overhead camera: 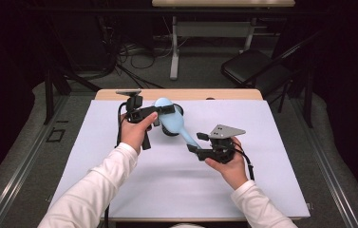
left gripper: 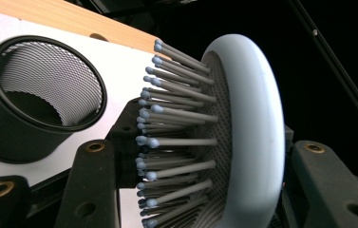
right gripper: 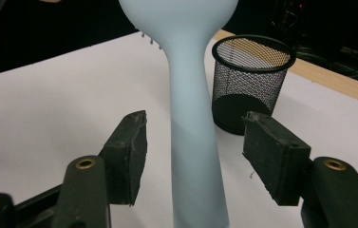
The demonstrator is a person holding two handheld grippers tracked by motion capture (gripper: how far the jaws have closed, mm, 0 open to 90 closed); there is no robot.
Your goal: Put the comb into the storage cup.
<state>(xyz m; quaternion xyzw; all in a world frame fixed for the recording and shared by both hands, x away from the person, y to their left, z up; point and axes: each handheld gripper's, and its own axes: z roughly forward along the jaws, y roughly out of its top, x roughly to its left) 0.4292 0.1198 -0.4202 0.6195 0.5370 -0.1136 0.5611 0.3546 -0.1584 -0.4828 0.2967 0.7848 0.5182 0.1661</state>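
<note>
**Hairbrush hangs on one grip as the handle is let go**

Nearest the person, the right hand-held gripper [right gripper: 193, 159] stands released: its two pads sit either side of the pale blue hairbrush [overhead camera: 173, 121] handle with clear gaps, touching neither face. No earlier picture is at hand to say more of that. The brush is raised off the white worktop [overhead camera: 243, 190], handle slanting down toward the right hand.

Farther on, the left hand-held gripper [overhead camera: 160, 111] is clenched across the brush head, one jaw against the bristle tips, the other behind the rounded back. That is now the only hold, by my reading.

Risks from here:
- The bristles [left gripper: 176, 123] flex, so the clamp may be soft; the long handle could swing down and turn the head between the jaws.
- If the right gripper draws back crookedly, a pad may catch the handle and jolt the brush loose.
- The black mesh cup [overhead camera: 174, 124] stands just behind and beneath the brush; a swing or a hasty lowering could tip it, being light and open-topped.

The right gripper view alone shows the gaps beside the handle and the cup [right gripper: 252, 80] standing upright near the wooden far edge. The left gripper view shows the bristles pressed at the jaw and the cup's [left gripper: 39, 99] empty inside. The high view gives both hands' spacing.
</note>
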